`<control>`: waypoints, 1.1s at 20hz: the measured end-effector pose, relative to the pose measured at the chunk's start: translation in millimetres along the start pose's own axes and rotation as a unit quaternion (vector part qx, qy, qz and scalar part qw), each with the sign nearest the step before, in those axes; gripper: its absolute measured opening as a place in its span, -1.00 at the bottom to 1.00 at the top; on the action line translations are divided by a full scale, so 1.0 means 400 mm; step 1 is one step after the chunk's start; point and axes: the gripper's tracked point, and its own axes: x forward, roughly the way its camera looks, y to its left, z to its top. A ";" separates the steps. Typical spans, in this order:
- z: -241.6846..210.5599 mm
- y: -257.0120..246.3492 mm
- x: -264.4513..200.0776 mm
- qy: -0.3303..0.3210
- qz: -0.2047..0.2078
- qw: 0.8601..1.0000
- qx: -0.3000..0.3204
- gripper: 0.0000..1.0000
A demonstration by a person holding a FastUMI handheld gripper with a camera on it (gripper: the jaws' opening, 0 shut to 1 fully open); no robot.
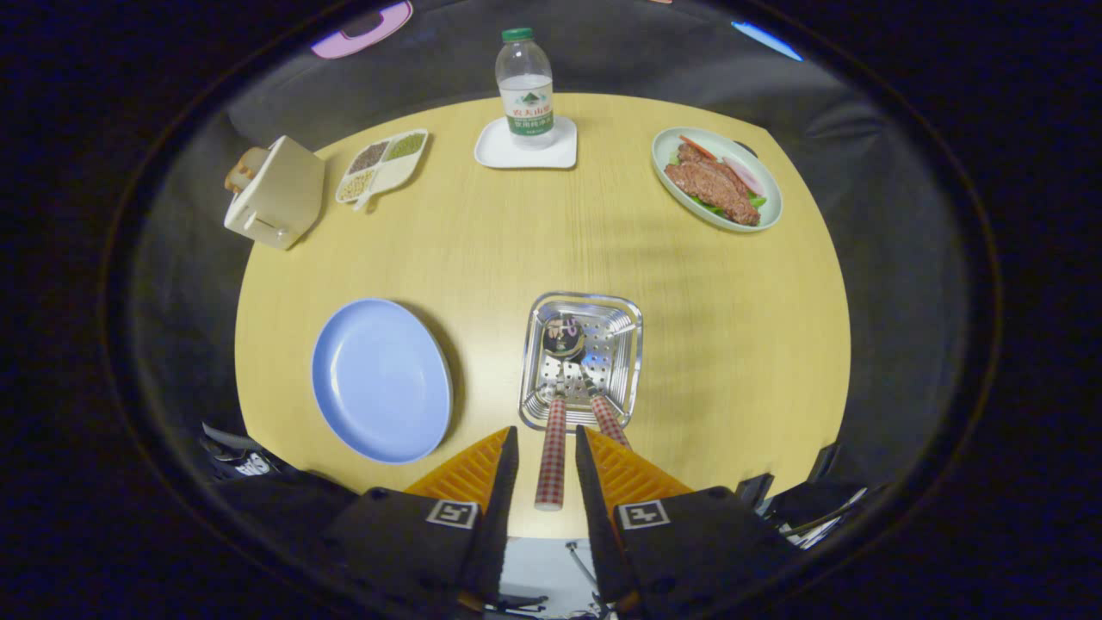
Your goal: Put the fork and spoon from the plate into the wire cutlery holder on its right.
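Our tool [547, 452] spread apart over the surface's [706, 344] edge.
We see two checked-handled utensils [553, 461] between its fingers, heads inside the perforated steel holder [582, 357]; the blue round plate [380, 379] lies beside that holder.

fork [603, 405] and spoon [555, 413] in holder [628, 323], plate [379, 379] empty

Gripper [547, 461] fingers apart, straddling the checked-handled utensil [551, 465] without contact. Perforated square steel cutlery holder [627, 320] just ahead blocks forward passage. Round blue plate [380, 379] left of it; bare wooden tabletop [740, 344] to its right.
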 end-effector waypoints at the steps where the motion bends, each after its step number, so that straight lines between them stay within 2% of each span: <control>1: 0.007 0.008 -0.014 -0.013 0.006 1.000 0.004 0.21; 4: 0.038 0.032 -0.049 -0.081 0.032 0.996 0.019 0.84; 5: 0.052 0.040 -0.063 -0.112 0.041 0.993 0.027 1.00; 7: 0.082 0.046 -0.107 -0.176 0.055 0.982 0.051 1.00; 9: 0.120 0.047 -0.172 -0.257 0.066 0.961 0.076 1.00; 13: 0.154 0.033 -0.308 -0.407 0.075 0.905 0.100 0.99; 16: 0.154 0.009 -0.419 -0.498 0.060 0.861 0.084 0.99; 19: 0.136 0.021 -0.512 -0.577 0.061 0.812 0.072 0.99; 20: 0.125 0.026 -0.532 -0.594 0.059 0.799 0.069 0.99; 22: 0.096 0.027 -0.551 -0.613 0.044 0.786 0.058 0.98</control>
